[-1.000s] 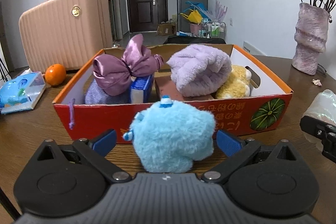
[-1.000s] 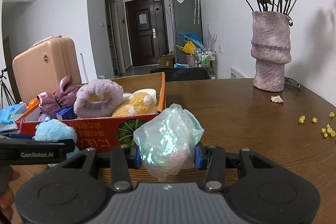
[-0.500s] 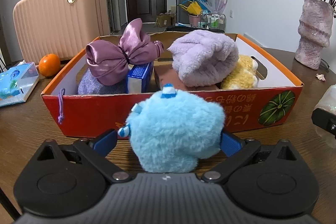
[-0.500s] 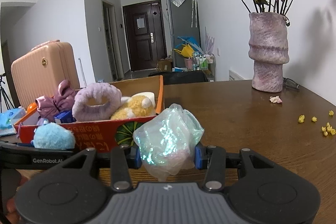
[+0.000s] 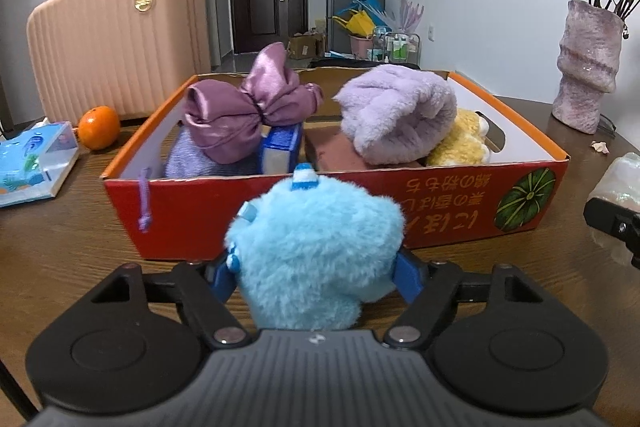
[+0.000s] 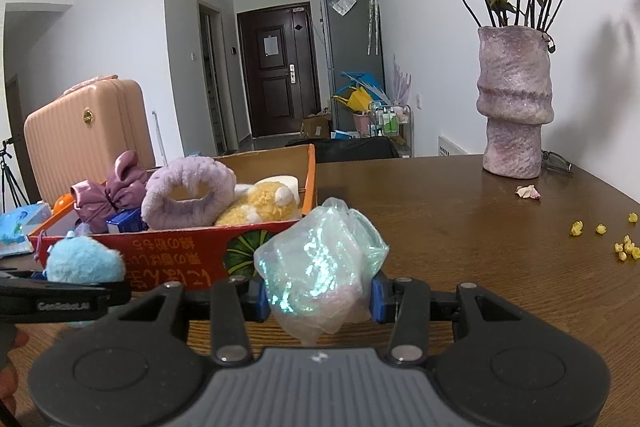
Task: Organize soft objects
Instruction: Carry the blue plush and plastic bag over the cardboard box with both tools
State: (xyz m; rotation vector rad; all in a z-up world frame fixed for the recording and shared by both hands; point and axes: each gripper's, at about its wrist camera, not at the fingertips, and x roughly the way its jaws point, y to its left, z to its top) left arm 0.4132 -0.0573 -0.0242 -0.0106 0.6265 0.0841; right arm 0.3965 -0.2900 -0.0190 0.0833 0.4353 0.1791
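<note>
A fluffy blue plush toy (image 5: 316, 251) stands on the wooden table just in front of the red cardboard box (image 5: 440, 195). My left gripper (image 5: 316, 277) is closing around it, and both blue pads touch its fur. The box holds a purple satin bow (image 5: 248, 119), a lavender fluffy roll (image 5: 400, 115), a yellow plush (image 5: 460, 143) and a blue pack (image 5: 280, 147). My right gripper (image 6: 318, 297) is shut on a shiny iridescent bag (image 6: 320, 263), held by the box's right front corner (image 6: 240, 251). The blue plush (image 6: 82, 261) also shows at the left of the right wrist view.
A purple vase (image 6: 514, 107) with dried roses stands at the far right of the table, with a petal (image 6: 528, 191) and yellow crumbs (image 6: 624, 247) near it. Left of the box lie an orange (image 5: 98, 128) and a blue tissue pack (image 5: 32, 163). A pink suitcase (image 5: 116, 39) stands behind.
The left gripper's jaws have come in from wide open until the pads touch the blue plush. The right gripper and its bag have stayed put.
</note>
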